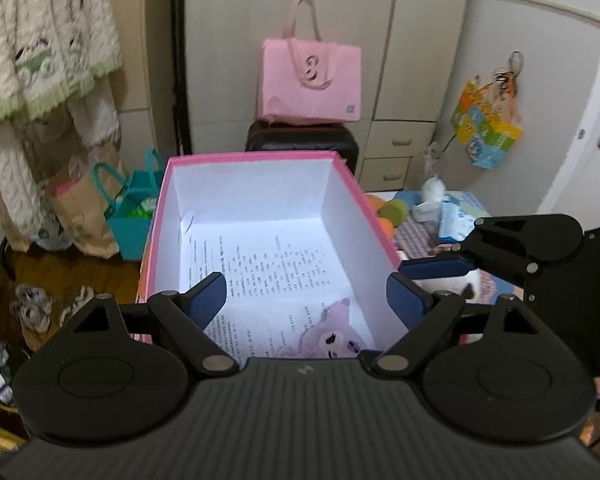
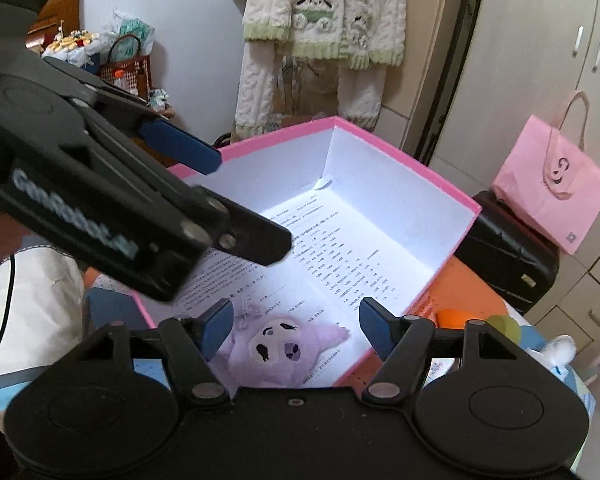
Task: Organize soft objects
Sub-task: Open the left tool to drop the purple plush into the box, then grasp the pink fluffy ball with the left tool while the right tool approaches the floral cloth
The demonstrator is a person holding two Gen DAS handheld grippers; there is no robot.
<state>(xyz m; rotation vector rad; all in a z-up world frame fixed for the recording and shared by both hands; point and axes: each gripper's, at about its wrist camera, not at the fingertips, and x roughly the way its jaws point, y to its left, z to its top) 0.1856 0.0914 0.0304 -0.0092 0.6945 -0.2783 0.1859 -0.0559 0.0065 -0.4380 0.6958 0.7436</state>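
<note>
Both my grippers hang over the pink box (image 1: 162,216), pointing down into it. Left gripper (image 1: 306,294): jaws spread wide, nothing between the blue pads, nothing touched. Right gripper (image 2: 296,326): jaws apart too, pads clear of everything, with the purple plush toy (image 2: 278,350) lying on the box floor below and between them, face up, not gripped. From the left wrist view the same plush sits at the near end of the box, partly hidden behind my gripper body. Box interior is white, floor lined with printed paper sheets (image 1: 268,264); rest of the floor is bare paper. Box sits on an orange surface (image 2: 460,288). Beside the box, on the right: an orange soft object (image 2: 454,316), a green ball (image 2: 504,326), a white fluffy item (image 2: 560,348), still outside. Pink tote bag (image 1: 310,82) stands on a black suitcase (image 2: 508,256) behind the box.
</note>
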